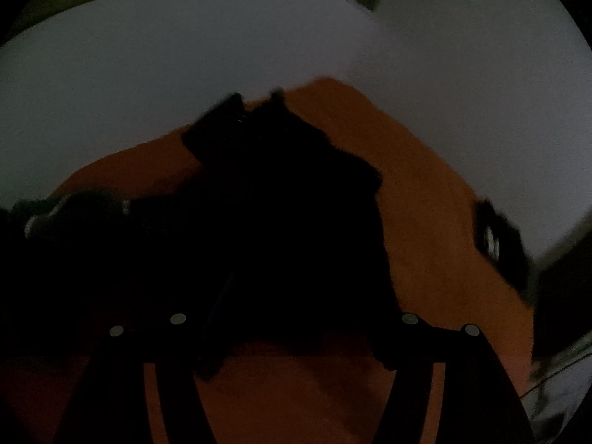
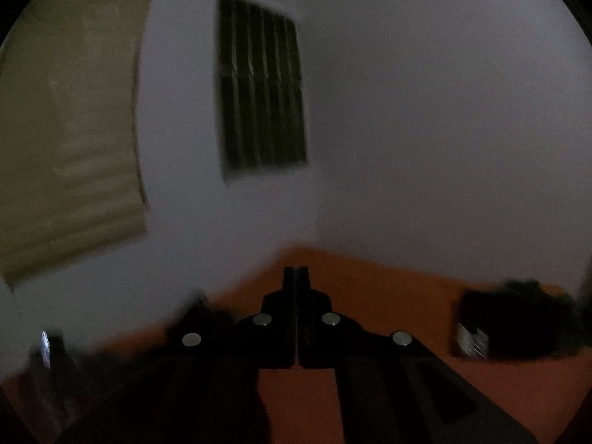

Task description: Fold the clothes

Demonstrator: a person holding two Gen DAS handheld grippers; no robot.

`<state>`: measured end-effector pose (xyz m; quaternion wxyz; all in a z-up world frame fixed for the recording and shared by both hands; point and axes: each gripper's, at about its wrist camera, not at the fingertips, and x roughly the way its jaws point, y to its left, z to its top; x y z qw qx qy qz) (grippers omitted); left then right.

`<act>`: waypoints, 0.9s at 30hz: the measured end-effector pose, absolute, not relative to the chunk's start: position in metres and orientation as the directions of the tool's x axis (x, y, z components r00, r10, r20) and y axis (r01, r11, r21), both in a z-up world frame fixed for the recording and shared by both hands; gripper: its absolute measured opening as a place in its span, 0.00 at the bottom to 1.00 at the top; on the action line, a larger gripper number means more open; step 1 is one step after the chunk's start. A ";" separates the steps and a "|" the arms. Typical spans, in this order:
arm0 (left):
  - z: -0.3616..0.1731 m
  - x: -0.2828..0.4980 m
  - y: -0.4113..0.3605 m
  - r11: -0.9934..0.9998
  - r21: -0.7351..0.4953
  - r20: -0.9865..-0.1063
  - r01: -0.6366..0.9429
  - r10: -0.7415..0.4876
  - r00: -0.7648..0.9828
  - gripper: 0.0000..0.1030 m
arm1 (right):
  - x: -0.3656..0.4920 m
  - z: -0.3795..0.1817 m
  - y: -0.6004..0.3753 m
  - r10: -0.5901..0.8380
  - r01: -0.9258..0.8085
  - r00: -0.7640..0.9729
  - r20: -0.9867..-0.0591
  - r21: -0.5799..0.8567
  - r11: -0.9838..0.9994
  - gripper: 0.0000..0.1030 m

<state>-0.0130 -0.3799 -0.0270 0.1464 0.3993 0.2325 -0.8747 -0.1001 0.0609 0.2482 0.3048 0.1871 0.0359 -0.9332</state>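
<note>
Garment: dark heap, mid orange bed, toward its far corner. Left gripper: jaws apart, hold uncertain. Right gripper: closed, seemingly empty, raised. Risk: dim light may cause a missed edge and crooked fold.

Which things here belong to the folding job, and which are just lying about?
Job: black garment; left gripper; right gripper; orange surface.
Lying about: dark bundle; barred window; beige blind.
</note>
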 end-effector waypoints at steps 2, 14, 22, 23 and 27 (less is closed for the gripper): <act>-0.035 -0.022 -0.369 -0.858 -0.272 -0.789 0.435 -0.059 -0.611 0.64 | -0.101 0.209 0.086 -0.538 0.582 -0.686 -0.490 0.074 -0.810 0.00; -0.097 -0.028 -0.349 -0.820 -0.251 -0.858 0.514 -0.058 -0.511 0.64 | -0.086 0.004 0.085 -0.602 0.619 -0.246 -0.760 0.354 -0.701 0.63; -0.113 -0.041 -0.369 -0.732 -0.340 -0.838 0.590 -0.048 -0.543 0.65 | -0.136 -0.043 -0.056 -0.653 0.778 -0.163 -0.740 0.311 -0.546 0.87; -0.113 -0.043 -0.369 -0.730 -0.339 -0.838 0.593 -0.053 -0.544 0.65 | -0.144 -0.051 -0.079 -0.642 0.787 -0.179 -0.746 0.283 -0.549 0.87; -0.118 -0.055 -0.372 -0.728 -0.340 -0.830 0.596 -0.066 -0.554 0.65 | -0.163 -0.076 -0.146 -0.614 0.794 -0.233 -0.754 0.217 -0.568 0.87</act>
